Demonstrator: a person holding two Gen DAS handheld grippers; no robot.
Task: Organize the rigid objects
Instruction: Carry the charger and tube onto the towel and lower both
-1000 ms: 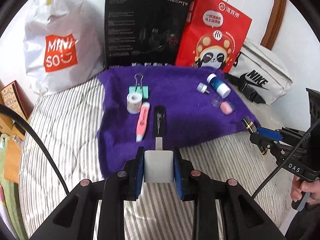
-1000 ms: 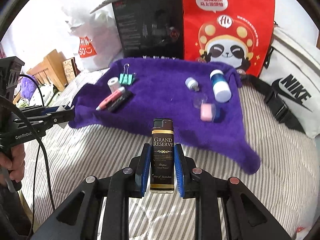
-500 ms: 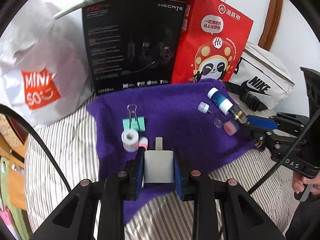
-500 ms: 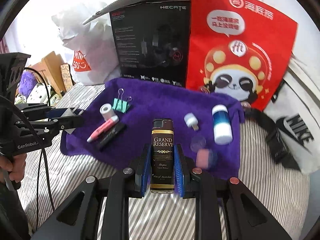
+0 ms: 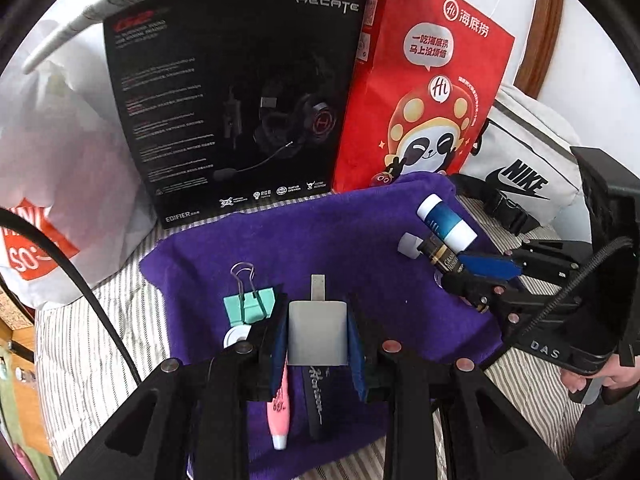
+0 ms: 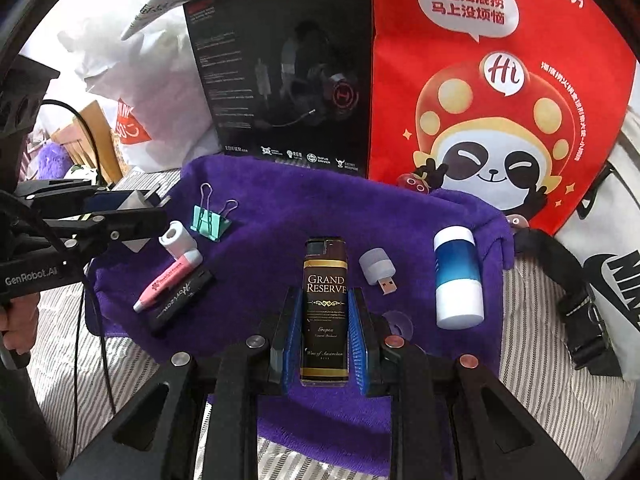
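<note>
Left gripper (image 5: 318, 334): jaws clamped on a grey USB plug adapter (image 5: 318, 332), over the purple towel (image 5: 340, 248).
Right gripper (image 6: 324, 336): jaws clamped on a "Grand Reserve" lighter (image 6: 325, 308), above the towel.
On towel: mint binder clip (image 6: 210, 222), pink highlighter (image 6: 168, 278), blue-white bottle (image 6: 458, 280).

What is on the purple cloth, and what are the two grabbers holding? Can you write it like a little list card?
Left hand-held gripper: shut on a small grey plug-shaped block
Right hand-held gripper: shut on a black-and-gold Grand Reserve lighter
Surface: fuzzy purple cloth on striped bedding
Left group: mint binder clip, pink highlighter pen, black flat stick
Right group: blue-and-white bottle, small grey USB light
</note>
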